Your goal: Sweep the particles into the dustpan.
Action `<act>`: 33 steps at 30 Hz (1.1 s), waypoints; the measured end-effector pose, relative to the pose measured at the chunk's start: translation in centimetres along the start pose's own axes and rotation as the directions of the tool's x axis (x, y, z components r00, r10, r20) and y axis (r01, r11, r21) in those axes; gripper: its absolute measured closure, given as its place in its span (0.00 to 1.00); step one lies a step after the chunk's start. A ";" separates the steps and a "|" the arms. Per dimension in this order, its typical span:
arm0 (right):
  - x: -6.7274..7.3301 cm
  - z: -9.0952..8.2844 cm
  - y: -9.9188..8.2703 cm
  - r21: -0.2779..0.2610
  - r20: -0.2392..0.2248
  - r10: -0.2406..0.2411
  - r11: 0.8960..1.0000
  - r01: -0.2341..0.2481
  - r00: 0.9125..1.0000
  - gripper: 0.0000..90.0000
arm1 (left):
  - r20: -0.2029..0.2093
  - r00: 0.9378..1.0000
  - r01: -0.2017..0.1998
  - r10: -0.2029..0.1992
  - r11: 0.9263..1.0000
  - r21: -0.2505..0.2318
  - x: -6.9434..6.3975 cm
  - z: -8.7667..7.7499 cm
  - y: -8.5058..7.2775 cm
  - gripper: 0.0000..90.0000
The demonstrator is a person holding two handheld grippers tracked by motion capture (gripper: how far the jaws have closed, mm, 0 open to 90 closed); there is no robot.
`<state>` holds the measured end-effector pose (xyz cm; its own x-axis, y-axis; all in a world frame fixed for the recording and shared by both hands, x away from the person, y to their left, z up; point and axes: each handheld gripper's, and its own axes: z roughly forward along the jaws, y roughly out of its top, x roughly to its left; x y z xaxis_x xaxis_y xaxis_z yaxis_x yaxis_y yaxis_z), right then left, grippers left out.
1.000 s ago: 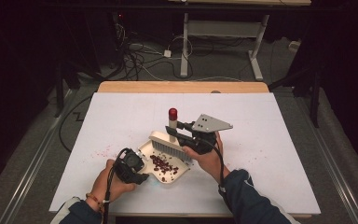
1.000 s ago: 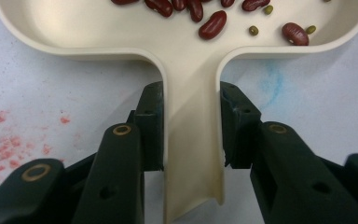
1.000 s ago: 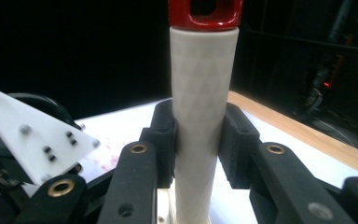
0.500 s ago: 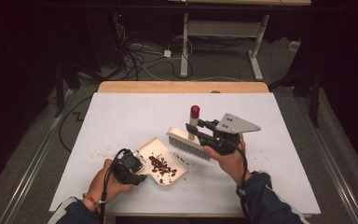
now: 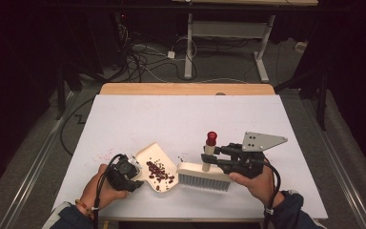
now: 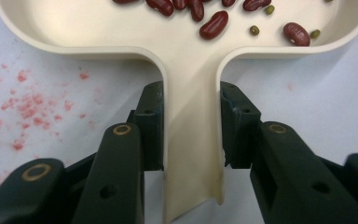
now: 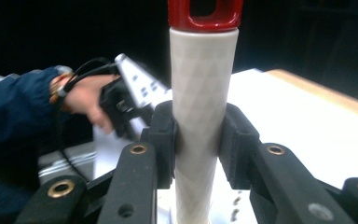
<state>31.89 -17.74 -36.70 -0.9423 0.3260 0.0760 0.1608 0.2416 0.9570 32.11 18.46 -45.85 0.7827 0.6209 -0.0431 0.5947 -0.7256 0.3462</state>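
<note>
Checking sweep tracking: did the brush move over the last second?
Yes. The brush, clamped in the right gripper, went from over the dustpan rightward and toward the table's near edge, now beside the pan's right side.

I see a table (image 5: 186, 114) with a white top and a bare wooden strip along its far edge. Directly on it, near the front, a cream dustpan (image 5: 158, 164) lies flat, loaded with red kidney beans (image 5: 158, 171) and a few small green ones. A brush (image 5: 205, 175) rests bristles-down just right of it. Reddish specks (image 5: 106, 155) mark the surface left of the dustpan.
</note>
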 end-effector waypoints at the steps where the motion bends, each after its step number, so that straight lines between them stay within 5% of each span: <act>1: 0.0 0.1 -0.1 0.011 -0.021 0.010 1.000 -0.009 1.000 0.78 | -0.001 1.000 -0.003 0.003 1.000 0.002 0.0 -0.1 -0.1 0.71; 6: 0.1 1.0 -0.7 0.079 -0.026 0.010 0.997 -0.008 1.000 0.78 | 0.003 1.000 -0.003 0.003 1.000 0.006 0.4 -0.3 -0.2 0.71; 14: -0.7 2.0 -0.3 0.112 0.050 -0.013 0.994 0.008 0.999 0.78 | -0.003 1.000 -0.010 0.010 1.000 0.019 0.3 -0.1 -0.1 0.71; 25: -2.2 1.1 0.3 0.033 0.154 0.018 0.999 -0.023 0.988 0.78 | -0.011 1.000 -0.015 0.016 0.999 0.028 0.1 0.0 0.2 0.71; 28: -2.3 0.6 0.6 0.015 0.225 0.012 1.000 -0.016 0.974 0.78 | -0.006 1.000 -0.030 0.031 0.999 0.035 -0.2 0.0 0.5 0.71; 33: -2.1 0.3 0.8 0.015 0.385 -0.013 1.000 0.008 0.923 0.78 | -0.006 0.999 -0.050 0.050 0.998 0.046 -0.7 0.1 0.9 0.71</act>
<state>34.06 -17.98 -36.21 -0.7583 0.6500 -0.0505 0.1575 0.2578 0.9533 32.10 17.34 -45.65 0.8103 0.5857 -0.0197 0.5628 -0.7683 0.3049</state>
